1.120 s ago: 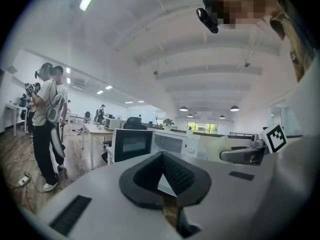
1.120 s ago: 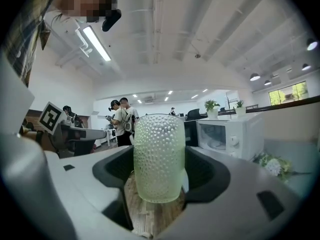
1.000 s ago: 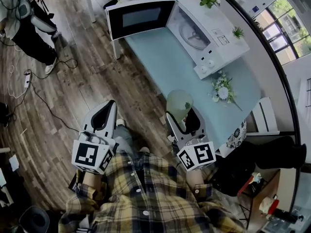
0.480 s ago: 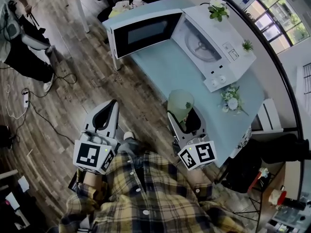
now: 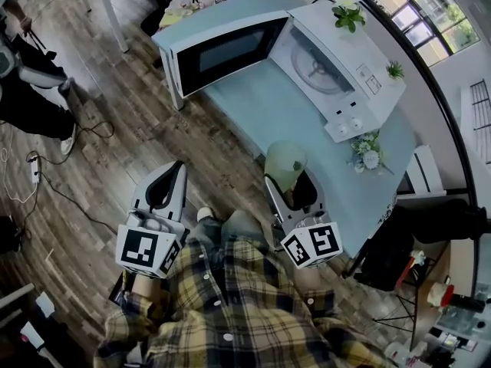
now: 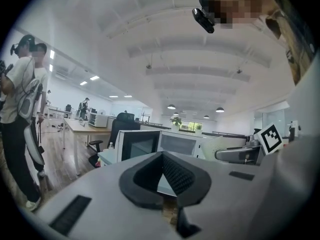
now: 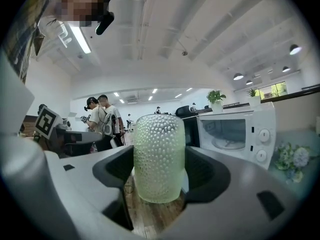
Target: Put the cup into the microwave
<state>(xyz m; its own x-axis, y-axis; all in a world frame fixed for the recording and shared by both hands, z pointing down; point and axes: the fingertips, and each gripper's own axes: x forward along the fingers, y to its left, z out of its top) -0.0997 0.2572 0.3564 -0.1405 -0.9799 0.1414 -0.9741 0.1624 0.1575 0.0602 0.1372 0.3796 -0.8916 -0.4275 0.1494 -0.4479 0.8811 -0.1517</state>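
Note:
A pale green dimpled glass cup [image 7: 159, 156] stands upright between the jaws of my right gripper [image 7: 161, 176], which is shut on it. In the head view the cup [image 5: 285, 164] hangs over the near edge of the light blue table [image 5: 284, 106], held by the right gripper [image 5: 290, 184]. The white microwave [image 5: 330, 64] stands at the table's far end with its door [image 5: 222, 52] swung open to the left and the turntable showing. My left gripper [image 5: 167, 182] hovers over the wooden floor, shut with nothing in it; its jaws [image 6: 162, 176] meet in the left gripper view.
A small bunch of flowers [image 5: 364, 152] lies on the table near the microwave's control side. Potted plants [image 5: 347, 10] sit on top of the microwave. A person [image 5: 23, 75] stands at the far left, with cables [image 5: 54, 175] trailing on the floor.
The view has shifted a little, so the microwave and table sit slightly further right and up. Both grippers keep their places; the cup stays held.

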